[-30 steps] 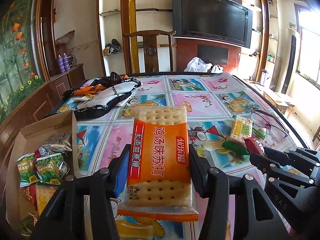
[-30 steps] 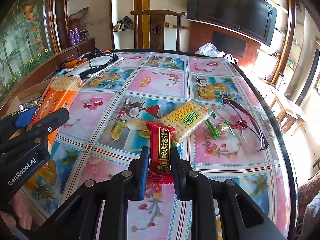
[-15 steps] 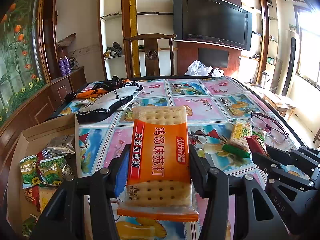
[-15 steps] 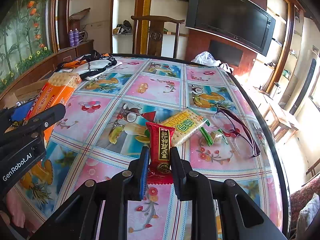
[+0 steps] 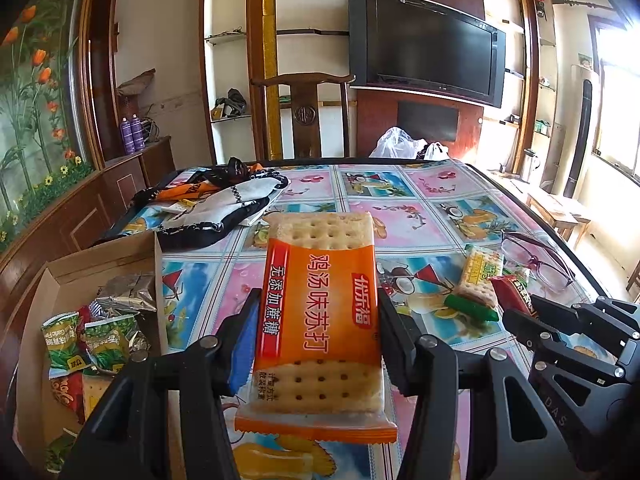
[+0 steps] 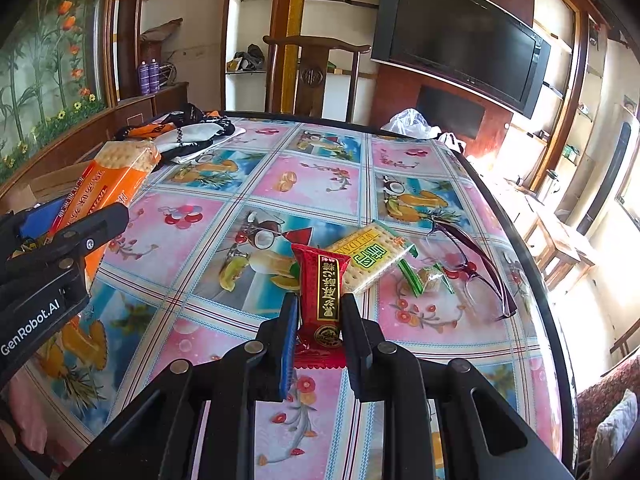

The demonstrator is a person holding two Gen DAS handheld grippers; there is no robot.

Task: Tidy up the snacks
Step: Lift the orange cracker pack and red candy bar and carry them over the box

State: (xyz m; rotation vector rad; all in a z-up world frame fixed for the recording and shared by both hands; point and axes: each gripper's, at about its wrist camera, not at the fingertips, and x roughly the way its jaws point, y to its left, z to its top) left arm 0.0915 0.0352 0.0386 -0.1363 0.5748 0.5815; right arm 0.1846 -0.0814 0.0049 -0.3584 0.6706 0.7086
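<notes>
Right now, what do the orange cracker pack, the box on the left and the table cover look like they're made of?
Orange cracker pack: thin glossy plastic film, clear at the ends where crackers show, crimped seam.
Box: plain brown cardboard, matte, with a raw-edged flap.
Table cover: probably printed vinyl or oilcloth; smooth, and it shines in the window light.

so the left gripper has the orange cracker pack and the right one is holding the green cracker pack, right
Not quite. The left gripper does hold the orange cracker pack, but the right gripper is shut on the red snack packet. The green cracker pack lies on the table beyond it, as the right wrist view shows.
</notes>
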